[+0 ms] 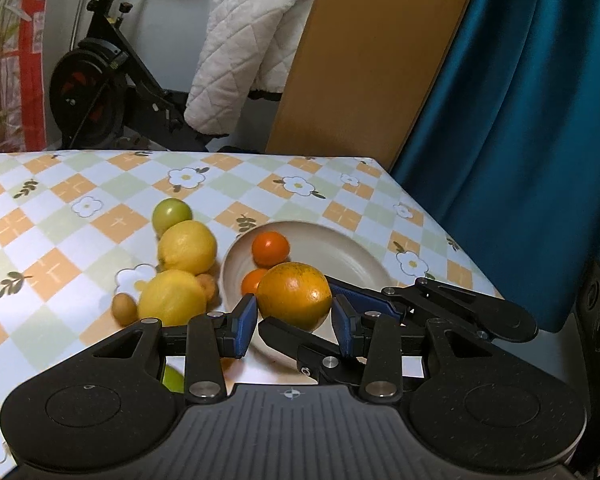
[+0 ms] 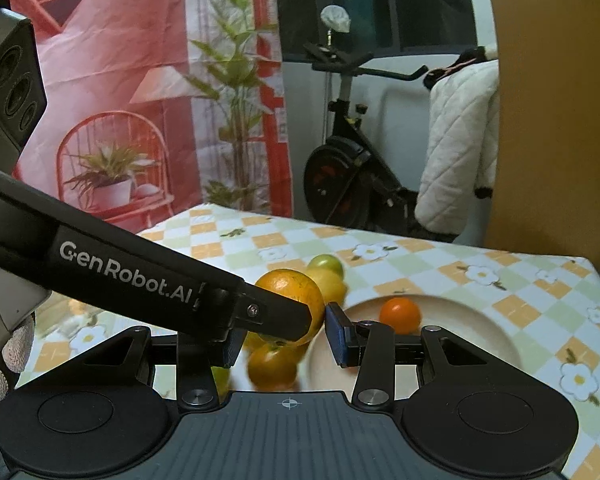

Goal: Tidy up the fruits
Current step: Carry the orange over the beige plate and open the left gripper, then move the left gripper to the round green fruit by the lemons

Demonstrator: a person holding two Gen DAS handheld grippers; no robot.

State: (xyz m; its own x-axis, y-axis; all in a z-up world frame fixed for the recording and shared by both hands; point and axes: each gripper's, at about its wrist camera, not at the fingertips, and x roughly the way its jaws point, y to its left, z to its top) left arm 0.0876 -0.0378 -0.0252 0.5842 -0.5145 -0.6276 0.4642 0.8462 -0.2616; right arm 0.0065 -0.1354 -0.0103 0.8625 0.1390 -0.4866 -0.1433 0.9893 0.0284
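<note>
My left gripper (image 1: pixel 293 322) is shut on a large orange (image 1: pixel 294 295) and holds it over the near rim of a beige plate (image 1: pixel 340 252). Two small tangerines (image 1: pixel 270 248) lie in the plate. Two lemons (image 1: pixel 187 246), a green fruit (image 1: pixel 171 213) and small brownish fruits (image 1: pixel 124 309) lie left of the plate. My right gripper (image 2: pixel 285 338) is open, just below and behind the held orange (image 2: pixel 289 290), with the left gripper's finger crossing in front of it. A tangerine (image 2: pixel 400 314) sits in the plate (image 2: pixel 472 332) beyond.
The table wears a checked cloth with flowers (image 1: pixel 79 208). Its far edge and right corner (image 1: pixel 374 162) are close. Beyond stand an exercise bike (image 1: pixel 99 92), a wooden board (image 1: pixel 364 60) and a teal curtain (image 1: pixel 520 120).
</note>
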